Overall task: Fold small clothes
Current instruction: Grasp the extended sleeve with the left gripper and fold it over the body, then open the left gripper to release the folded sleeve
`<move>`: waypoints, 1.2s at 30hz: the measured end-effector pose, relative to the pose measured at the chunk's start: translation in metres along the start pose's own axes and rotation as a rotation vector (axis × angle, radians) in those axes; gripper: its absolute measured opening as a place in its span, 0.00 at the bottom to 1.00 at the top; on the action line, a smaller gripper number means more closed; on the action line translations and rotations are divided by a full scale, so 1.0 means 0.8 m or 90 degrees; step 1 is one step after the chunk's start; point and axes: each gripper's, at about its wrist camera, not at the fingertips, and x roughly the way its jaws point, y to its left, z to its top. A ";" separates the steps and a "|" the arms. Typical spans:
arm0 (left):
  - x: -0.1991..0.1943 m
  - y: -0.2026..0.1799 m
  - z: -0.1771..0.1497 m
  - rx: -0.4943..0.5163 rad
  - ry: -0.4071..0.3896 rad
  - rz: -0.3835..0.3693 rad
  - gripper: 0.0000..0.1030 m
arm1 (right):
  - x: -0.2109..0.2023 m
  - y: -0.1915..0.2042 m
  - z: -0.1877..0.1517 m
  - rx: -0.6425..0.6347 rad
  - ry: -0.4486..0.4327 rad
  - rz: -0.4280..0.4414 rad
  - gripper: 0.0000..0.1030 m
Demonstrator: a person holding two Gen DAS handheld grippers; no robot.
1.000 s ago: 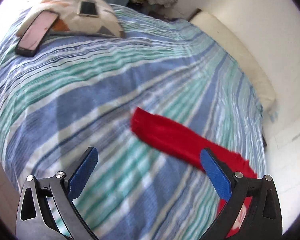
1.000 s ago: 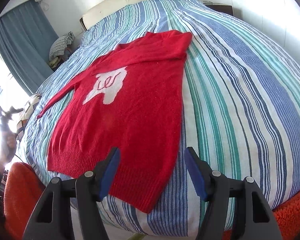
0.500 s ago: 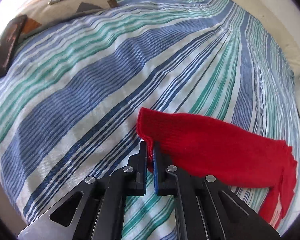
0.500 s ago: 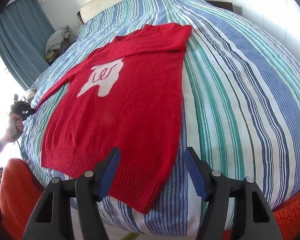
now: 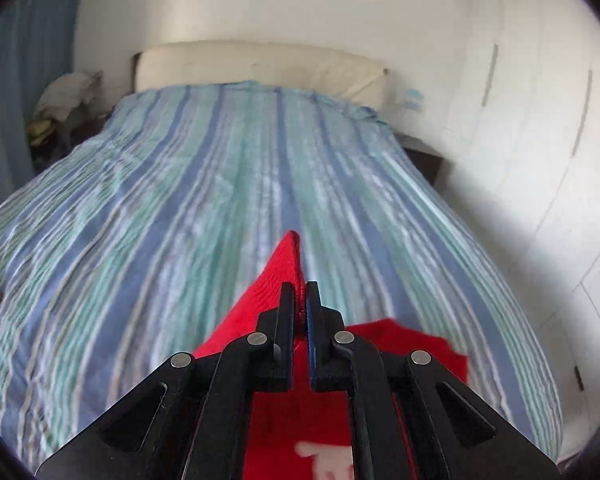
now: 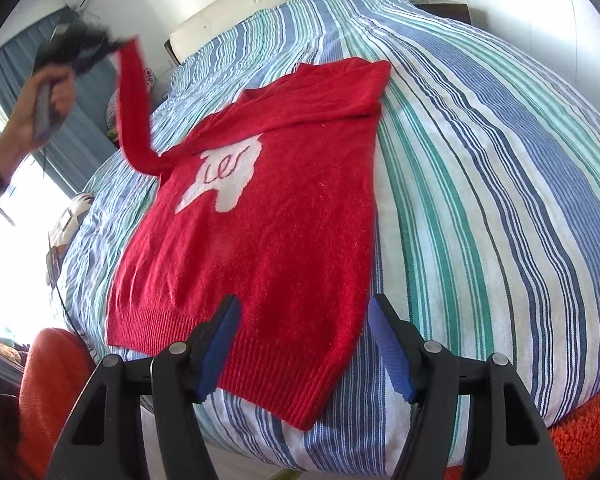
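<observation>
Pinching the cuff of the red sweater's sleeve point(image 6: 134, 112), the left gripper point(image 5: 300, 298) has its fingers clamped on the knit, the sleeve lifted above the striped bed point(image 6: 480, 152). The red sweater point(image 6: 268, 240) lies flat on the bed. Over its hem, the right gripper point(image 6: 302, 344) holds its fingers apart, gripping nothing.

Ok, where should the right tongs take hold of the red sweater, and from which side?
Probably the ribbed hem at the near bed edge, from the foot of the bed. It lies flat just below the open right tongs; the left tongs hold the sleeve.
</observation>
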 end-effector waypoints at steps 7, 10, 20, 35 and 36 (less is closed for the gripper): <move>0.064 -0.137 -0.097 0.103 0.103 -0.081 0.85 | -0.006 -0.012 0.002 0.028 -0.008 0.008 0.64; 0.062 -0.100 -0.144 0.149 0.132 -0.046 0.85 | -0.007 -0.020 0.003 0.044 -0.007 0.018 0.64; -0.003 0.154 -0.243 0.099 0.186 0.084 0.82 | 0.010 -0.039 0.006 0.090 0.017 0.035 0.64; 0.085 0.142 -0.274 0.061 0.165 0.145 0.05 | 0.019 -0.033 0.002 0.068 0.030 0.004 0.64; 0.083 0.143 -0.276 0.069 0.166 0.142 0.05 | 0.021 -0.033 0.002 0.065 0.031 0.003 0.64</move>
